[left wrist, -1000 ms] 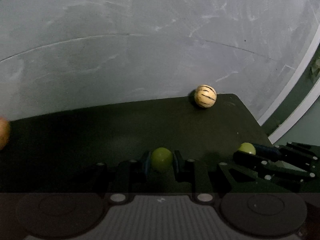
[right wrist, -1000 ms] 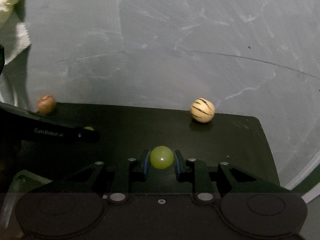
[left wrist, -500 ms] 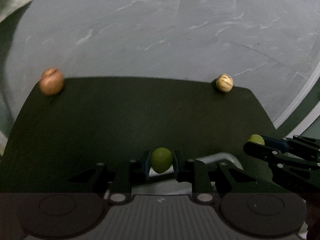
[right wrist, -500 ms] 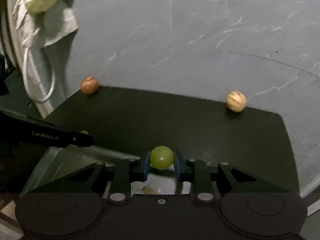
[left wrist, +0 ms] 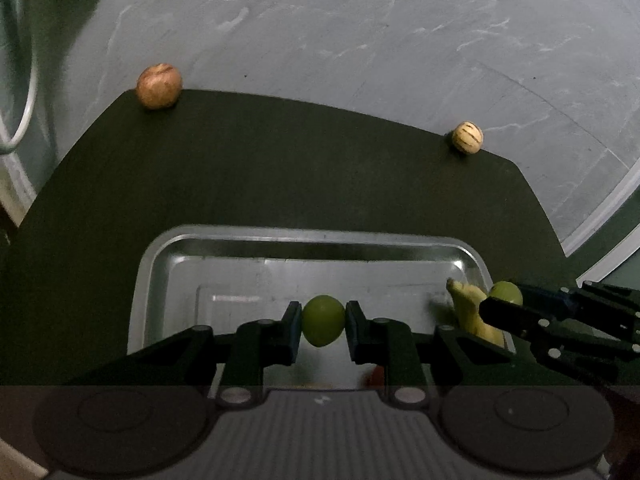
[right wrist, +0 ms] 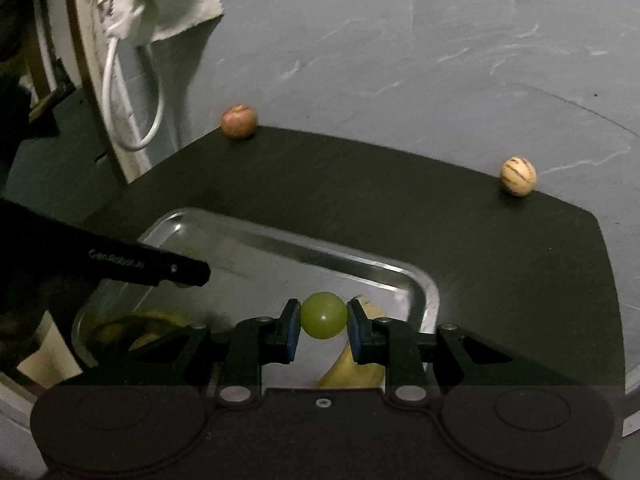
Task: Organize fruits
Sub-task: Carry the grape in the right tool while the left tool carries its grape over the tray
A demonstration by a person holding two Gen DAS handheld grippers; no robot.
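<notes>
A green grape (left wrist: 323,320) is clamped between the jaws of the left gripper (left wrist: 323,326), which is held above a metal tray (left wrist: 304,236) set on the dark tabletop (left wrist: 280,168) toward its near edge. A second green grape (right wrist: 323,315) is pinched in the same way between the jaws of the right gripper (right wrist: 323,320), above the right end of the tray (right wrist: 424,284). In the left wrist view the right gripper (left wrist: 505,300) is seen entering from the right with its grape (left wrist: 507,292) at its tip, just beside a banana (left wrist: 472,308) that lies in the tray's right end. In the right wrist view the left gripper (right wrist: 188,276) is seen reaching in from the left over the tray; its grape is almost wholly hidden there. The banana (right wrist: 356,372) is partly covered by the right gripper's fingers, and more yellowish fruit, too dim to be named, is seen at the tray's near-left corner. A reddish-brown round fruit (left wrist: 159,86) rests at the far-left corner of the tabletop, and a pale round fruit with dark stripes (left wrist: 467,138) at the far edge near the right corner, both well apart from the tray. A white cloth (right wrist: 168,4) and a white cable loop (right wrist: 132,92) hang beyond the tabletop's left edge.
</notes>
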